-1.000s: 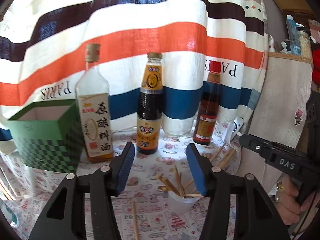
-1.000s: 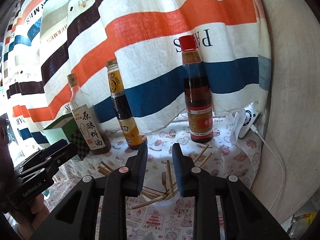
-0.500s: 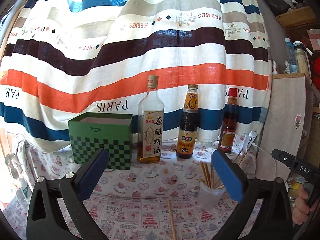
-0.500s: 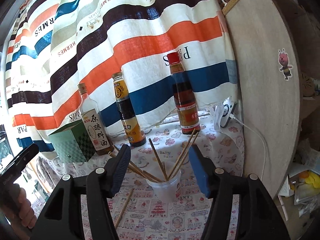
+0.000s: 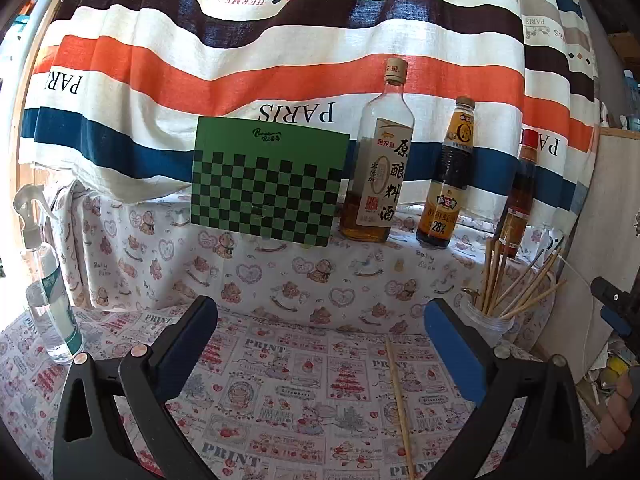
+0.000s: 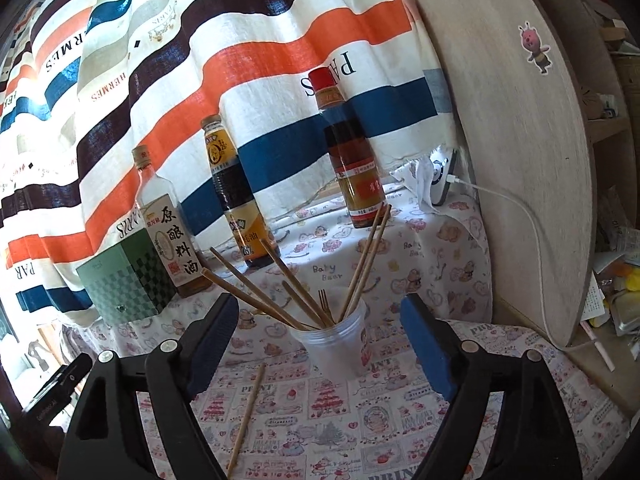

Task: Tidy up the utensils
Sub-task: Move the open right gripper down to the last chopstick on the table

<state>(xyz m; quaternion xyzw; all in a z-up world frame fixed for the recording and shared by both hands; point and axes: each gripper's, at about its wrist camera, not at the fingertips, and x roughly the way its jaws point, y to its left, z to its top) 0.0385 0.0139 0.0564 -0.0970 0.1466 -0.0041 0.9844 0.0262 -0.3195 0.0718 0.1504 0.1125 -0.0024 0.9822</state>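
A clear plastic cup point(image 6: 340, 344) stands on the printed tablecloth and holds several wooden chopsticks point(image 6: 280, 292) and a small fork point(image 6: 323, 300). It also shows at the right of the left wrist view point(image 5: 486, 320). One loose chopstick point(image 6: 246, 412) lies on the cloth in front of the cup, also seen in the left wrist view point(image 5: 400, 404). My right gripper point(image 6: 320, 344) is wide open and empty, with the cup between its fingers but farther off. My left gripper point(image 5: 320, 344) is wide open and empty, left of the cup.
A green checkered box point(image 5: 268, 184), a clear cooking-wine bottle point(image 5: 380, 176), a dark sauce bottle point(image 5: 448, 184) and a red-capped bottle point(image 6: 348, 152) stand along the striped curtain. A spray bottle point(image 5: 48, 280) stands at the far left. A wooden board point(image 6: 520, 152) leans at the right.
Both grippers have opened wide and pulled back from the cup and bottles. The left gripper has swung left, so the green box now sits centred in its view.
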